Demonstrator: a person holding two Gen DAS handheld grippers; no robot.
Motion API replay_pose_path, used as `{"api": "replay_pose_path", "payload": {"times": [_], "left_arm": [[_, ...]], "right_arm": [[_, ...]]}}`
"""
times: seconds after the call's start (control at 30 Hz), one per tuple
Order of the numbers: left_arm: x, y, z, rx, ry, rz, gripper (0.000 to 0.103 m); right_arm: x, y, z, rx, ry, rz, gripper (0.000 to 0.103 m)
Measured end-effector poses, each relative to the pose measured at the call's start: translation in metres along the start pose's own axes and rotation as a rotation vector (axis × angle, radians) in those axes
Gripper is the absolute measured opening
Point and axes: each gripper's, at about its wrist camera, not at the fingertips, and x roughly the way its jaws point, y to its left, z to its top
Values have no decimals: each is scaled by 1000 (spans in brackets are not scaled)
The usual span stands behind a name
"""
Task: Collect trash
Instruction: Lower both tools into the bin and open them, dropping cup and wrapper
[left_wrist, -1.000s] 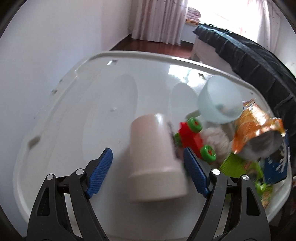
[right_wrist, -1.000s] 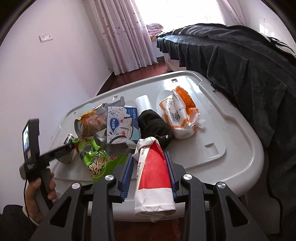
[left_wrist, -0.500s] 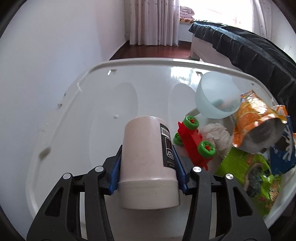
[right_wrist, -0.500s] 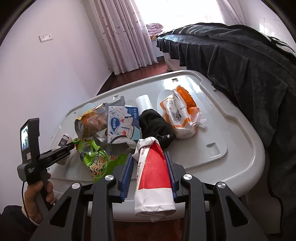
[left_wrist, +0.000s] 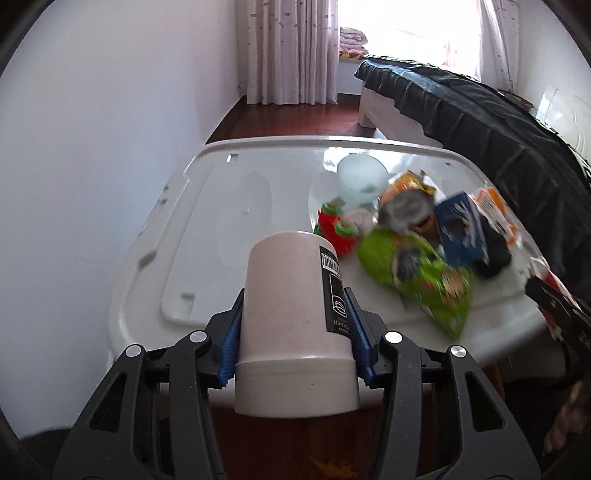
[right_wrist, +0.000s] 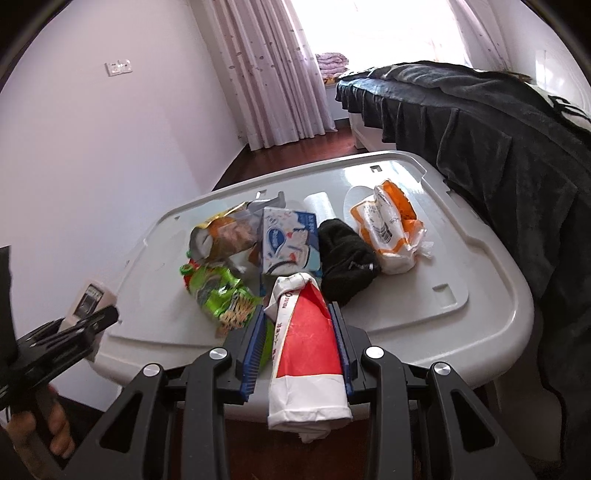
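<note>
Left gripper (left_wrist: 293, 325) clenched on pale cylindrical plastic container with black label (left_wrist: 295, 325), blue fingers (left_wrist: 229, 345) pressed against both sides; container held above near edge of white plastic bin-lid tabletop (left_wrist: 207, 221), wide end toward camera, dark wood floor showing below. Right gripper (right_wrist: 301, 343) clenched on red-and-white crumpled paper bag (right_wrist: 306, 354), bag hanging past near rim of same tabletop (right_wrist: 461, 332).

Left half of lid bare, open room up to raised rim and white wall (left_wrist: 92, 166). Clutter bunched on the right half in left wrist view: green crinkled snack bag (left_wrist: 417, 273) reaching close to near edge, red toy car with green wheels (left_wrist: 332, 229), pale blue translucent bowl (left_wrist: 360, 181), orange foil snack bag (left_wrist: 406, 192), blue-and-white tissue box (left_wrist: 460, 229).

From right wrist view: black knit sock (right_wrist: 345, 258) just beside tissue box, orange-and-white plastic wrapper (right_wrist: 388, 229) to its right, clear strip of lid beyond that up to rim. Dark blanket-covered bed (right_wrist: 498, 147) close along right edge. Floor lane open toward curtains (right_wrist: 266, 74).
</note>
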Motion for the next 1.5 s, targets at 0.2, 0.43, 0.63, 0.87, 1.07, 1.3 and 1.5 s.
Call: {"api": "replay_pose_path", "payload": {"times": [0.2, 0.43, 0.63, 0.87, 1.07, 1.3, 1.5], "left_arm": [[-22, 8, -31, -20, 27, -19, 48], [-45, -4, -89, 32, 95, -56, 48], [-25, -16, -142, 81, 278, -89, 48], [-4, -16, -149, 98, 337, -54, 48], [4, -24, -153, 139, 360, -25, 48], [8, -26, -155, 166, 382, 19, 70], [7, -29, -155, 187, 383, 31, 71]], "right_arm": [[-18, 11, -27, -31, 16, 16, 33], [-51, 42, -75, -126, 70, 71, 34], [-68, 56, -106, -216, 125, 46, 35], [-34, 48, -125, -168, 278, 52, 35], [-13, 48, -130, -155, 358, 67, 36], [-12, 42, -125, -130, 351, 50, 63], [-14, 32, -125, -95, 336, 46, 62]]}}
